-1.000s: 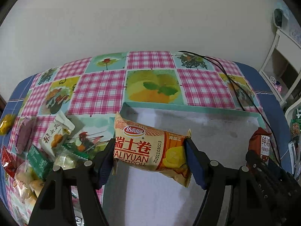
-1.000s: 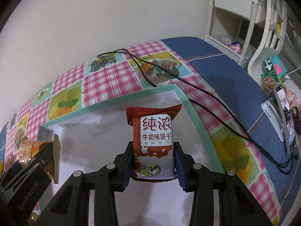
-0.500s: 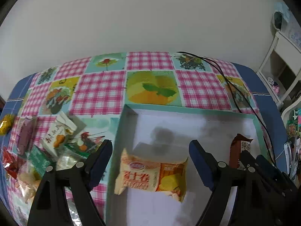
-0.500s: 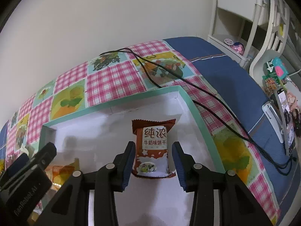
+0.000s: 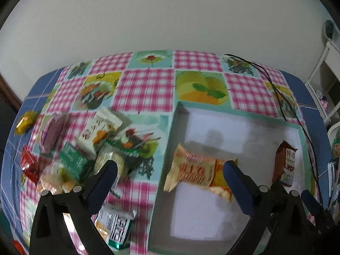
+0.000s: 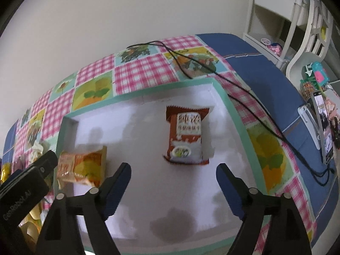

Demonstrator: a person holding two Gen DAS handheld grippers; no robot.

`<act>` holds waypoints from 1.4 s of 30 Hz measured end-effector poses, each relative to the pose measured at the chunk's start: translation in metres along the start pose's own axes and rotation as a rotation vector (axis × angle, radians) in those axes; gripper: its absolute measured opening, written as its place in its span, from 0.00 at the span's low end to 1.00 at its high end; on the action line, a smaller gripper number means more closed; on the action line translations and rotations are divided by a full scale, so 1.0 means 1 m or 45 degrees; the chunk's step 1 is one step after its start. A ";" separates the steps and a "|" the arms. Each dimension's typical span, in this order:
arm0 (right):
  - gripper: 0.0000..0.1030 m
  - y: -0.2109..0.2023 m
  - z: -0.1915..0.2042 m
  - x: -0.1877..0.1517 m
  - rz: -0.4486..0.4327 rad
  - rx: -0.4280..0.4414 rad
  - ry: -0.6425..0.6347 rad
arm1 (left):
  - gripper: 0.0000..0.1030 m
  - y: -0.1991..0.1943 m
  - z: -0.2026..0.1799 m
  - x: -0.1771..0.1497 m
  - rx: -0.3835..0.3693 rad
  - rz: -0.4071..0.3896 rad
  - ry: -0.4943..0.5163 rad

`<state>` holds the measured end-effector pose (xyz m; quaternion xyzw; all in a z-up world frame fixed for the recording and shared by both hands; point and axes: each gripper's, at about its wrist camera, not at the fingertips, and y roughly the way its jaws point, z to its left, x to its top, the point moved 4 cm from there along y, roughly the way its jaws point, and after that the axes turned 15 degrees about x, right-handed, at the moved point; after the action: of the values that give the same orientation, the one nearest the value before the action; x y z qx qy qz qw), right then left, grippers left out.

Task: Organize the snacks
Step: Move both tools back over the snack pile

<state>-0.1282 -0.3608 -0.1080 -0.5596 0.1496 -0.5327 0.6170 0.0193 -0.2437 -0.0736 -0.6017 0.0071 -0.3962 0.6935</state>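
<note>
A shallow box with a teal rim and white floor lies on the patterned cloth. An orange roll-cake packet lies flat at its left side. A red-brown biscuit packet lies flat at its right side. My left gripper is open and empty, above the box's left edge. My right gripper is open and empty, just short of the biscuit packet. Several loose snack packets lie on the cloth left of the box.
A black cable runs across the cloth past the box's far right corner. A white shelf unit and a phone on a stand are at the right, off the table. A wall stands behind the table.
Both grippers opened and let their packets drop into the box, then pulled back and up. The left gripper also shifted left, so the loose snacks show more.
</note>
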 end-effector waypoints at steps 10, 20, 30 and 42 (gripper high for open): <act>1.00 -0.011 0.007 -0.027 0.034 0.009 0.002 | 0.97 -0.005 0.036 -0.022 0.031 0.029 -0.054; 1.00 -0.036 0.036 -0.058 0.009 0.048 -0.126 | 0.98 -0.005 0.088 -0.060 0.119 0.113 -0.162; 1.00 -0.056 0.053 -0.095 -0.009 0.138 -0.170 | 0.98 -0.013 0.130 -0.096 0.179 0.151 -0.243; 1.00 -0.071 0.058 -0.111 -0.031 0.152 -0.169 | 0.98 -0.020 0.153 -0.123 0.156 0.174 -0.314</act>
<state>-0.1609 -0.2244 -0.0744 -0.5578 0.0695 -0.5097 0.6513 -0.0013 -0.0469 -0.0724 -0.6004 -0.0614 -0.2708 0.7500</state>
